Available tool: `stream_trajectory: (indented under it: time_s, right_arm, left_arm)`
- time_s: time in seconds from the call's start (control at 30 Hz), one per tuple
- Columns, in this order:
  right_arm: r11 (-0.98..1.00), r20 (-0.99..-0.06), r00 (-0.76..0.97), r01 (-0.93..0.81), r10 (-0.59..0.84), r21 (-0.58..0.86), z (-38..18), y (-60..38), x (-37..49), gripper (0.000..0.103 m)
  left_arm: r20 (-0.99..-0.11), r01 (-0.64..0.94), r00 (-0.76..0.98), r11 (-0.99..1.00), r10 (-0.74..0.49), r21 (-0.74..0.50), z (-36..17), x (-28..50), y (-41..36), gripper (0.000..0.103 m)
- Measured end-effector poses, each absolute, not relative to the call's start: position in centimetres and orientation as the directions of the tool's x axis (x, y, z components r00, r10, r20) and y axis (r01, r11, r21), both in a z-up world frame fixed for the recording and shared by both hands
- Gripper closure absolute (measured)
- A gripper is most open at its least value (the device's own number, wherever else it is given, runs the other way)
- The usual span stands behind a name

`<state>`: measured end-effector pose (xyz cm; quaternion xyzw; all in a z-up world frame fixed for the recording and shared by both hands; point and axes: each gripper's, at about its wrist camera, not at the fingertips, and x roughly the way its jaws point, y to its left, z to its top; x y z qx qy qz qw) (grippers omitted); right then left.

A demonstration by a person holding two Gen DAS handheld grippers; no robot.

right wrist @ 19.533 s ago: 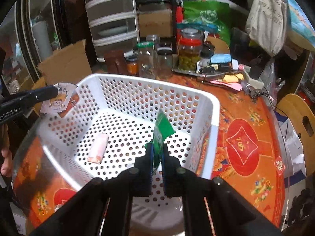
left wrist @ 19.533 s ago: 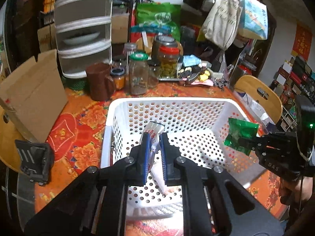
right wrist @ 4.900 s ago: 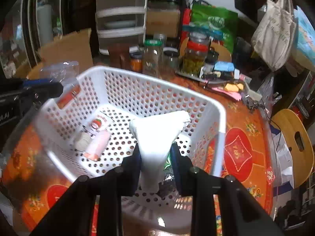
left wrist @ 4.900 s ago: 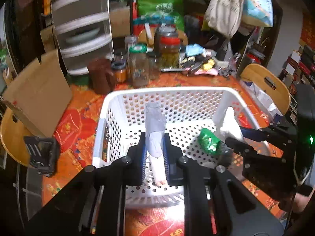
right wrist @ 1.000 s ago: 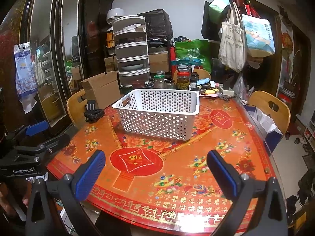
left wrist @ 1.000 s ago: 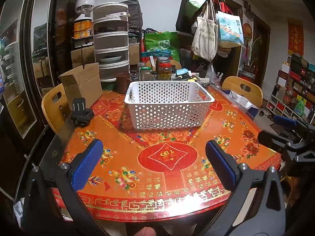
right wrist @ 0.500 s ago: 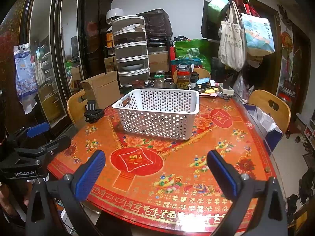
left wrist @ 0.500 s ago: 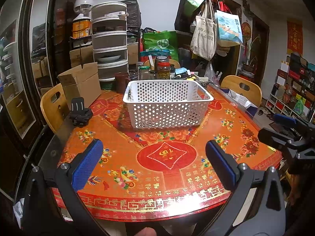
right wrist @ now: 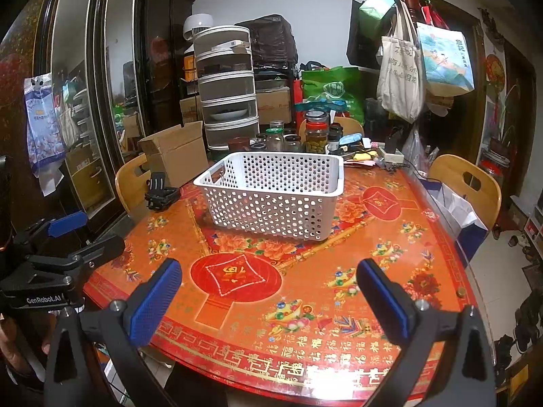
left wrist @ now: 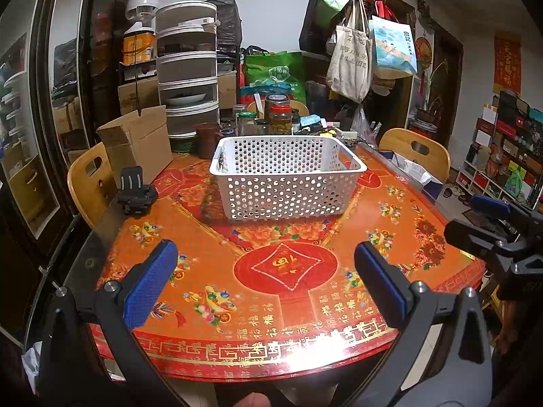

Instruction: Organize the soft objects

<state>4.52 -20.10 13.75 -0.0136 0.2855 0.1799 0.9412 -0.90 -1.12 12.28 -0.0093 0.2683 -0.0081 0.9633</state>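
Observation:
A white perforated basket [left wrist: 288,183] stands mid-table on the red patterned tablecloth; it also shows in the right wrist view [right wrist: 271,193]. Its walls hide what lies inside. My left gripper [left wrist: 264,283] is wide open and empty, held back over the table's near edge, well short of the basket. My right gripper [right wrist: 268,296] is also wide open and empty, over the near edge. Each gripper shows in the other's view, the right one at the right edge [left wrist: 492,224] and the left one at the left edge [right wrist: 64,240].
Glass jars [left wrist: 280,118] and a stacked drawer tower [left wrist: 186,78] stand behind the basket. A cardboard box [left wrist: 135,146] and a black mount [left wrist: 135,193] sit at the table's left. Wooden chairs [left wrist: 417,149] flank the table. Bags hang on a coat rack [left wrist: 353,64].
Both grippers stay wide open and empty; the views shifted only slightly. In the older frames they held soft items over the basket; now both are pulled back from it.

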Motion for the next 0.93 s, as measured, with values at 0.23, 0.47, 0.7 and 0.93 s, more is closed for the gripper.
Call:
stream_trajectory:
  time_s: [0.23,0.47,0.7,0.93]
  right_arm:
    - [0.935,-0.543,0.772,-0.346,0.331,0.077,13.76,-20.13,4.52,0.0]
    - [0.935,-0.544,0.771,-0.346,0.331,0.078,13.71,-20.18,4.53,0.0]
    - [0.935,-0.544,0.771,-0.346,0.33,0.078,13.71,-20.2,4.55,0.0]
    - [0.936,-0.549,0.769,-0.343,0.328,0.079,13.22,-20.23,4.61,0.0]
  left_arm:
    - [-0.517,0.01,0.856,1.0,-0.021,-0.023,12.24,-0.88,-1.23,0.0]
    - [-0.519,0.019,0.854,1.0,-0.026,-0.02,11.77,-0.79,-1.67,0.0]
    - [-0.517,0.028,0.855,0.999,-0.034,-0.02,11.58,-0.75,-1.75,0.0]
    - [-0.508,0.034,0.86,0.999,-0.04,-0.02,11.76,-0.95,-1.62,0.0]
